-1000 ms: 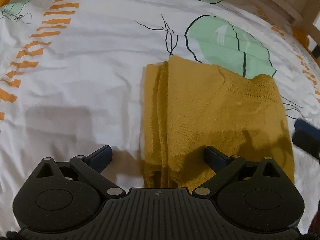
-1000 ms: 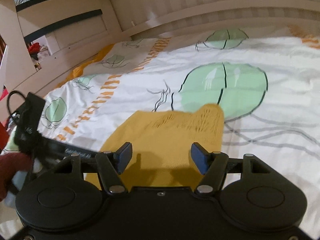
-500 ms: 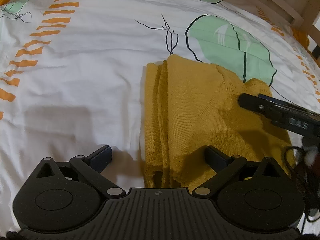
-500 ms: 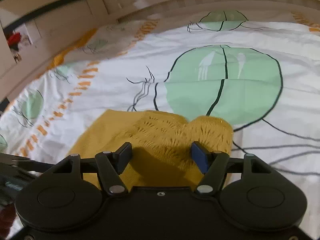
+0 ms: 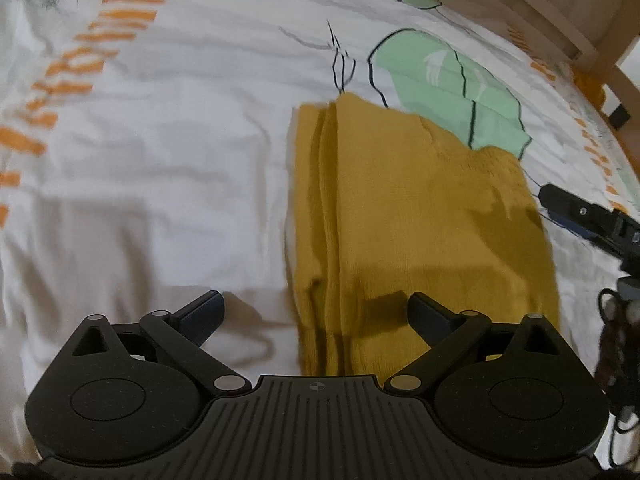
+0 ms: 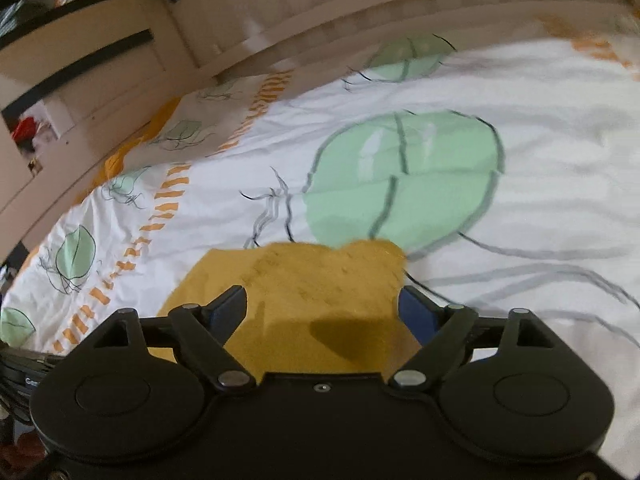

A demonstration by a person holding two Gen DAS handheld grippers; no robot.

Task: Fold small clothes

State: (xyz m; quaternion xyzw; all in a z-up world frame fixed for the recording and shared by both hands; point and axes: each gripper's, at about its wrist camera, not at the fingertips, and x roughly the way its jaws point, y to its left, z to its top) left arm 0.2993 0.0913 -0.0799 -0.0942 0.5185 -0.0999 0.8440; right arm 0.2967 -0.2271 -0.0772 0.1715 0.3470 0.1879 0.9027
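A mustard-yellow knitted garment (image 5: pixel 420 216) lies folded into a rectangle on the white patterned bedcover (image 5: pixel 160 128), stacked fold edges along its left side. My left gripper (image 5: pixel 316 312) hovers open above its near left edge, nothing between the fingers. The other gripper's black body (image 5: pixel 588 216) pokes in from the right, beside the garment's right edge. In the right wrist view the garment (image 6: pixel 312 280) fills the gap of my right gripper (image 6: pixel 324 308), whose jaws are opening wide over its corner; the pads do not press on it.
Pale wooden bed rails (image 6: pixel 360 4) run along the far side of the bed, with shelves (image 6: pixel 72 60) at the left. The bedcover shows green jellyfish prints (image 6: pixel 400 180) and orange dashes (image 5: pixel 80 60). A wooden frame (image 5: pixel 580 20) borders the upper right.
My right gripper's jaws have spread wider and it has drawn back toward the garment's right edge. The left gripper shifted slightly, staying open. The garment lies as before.
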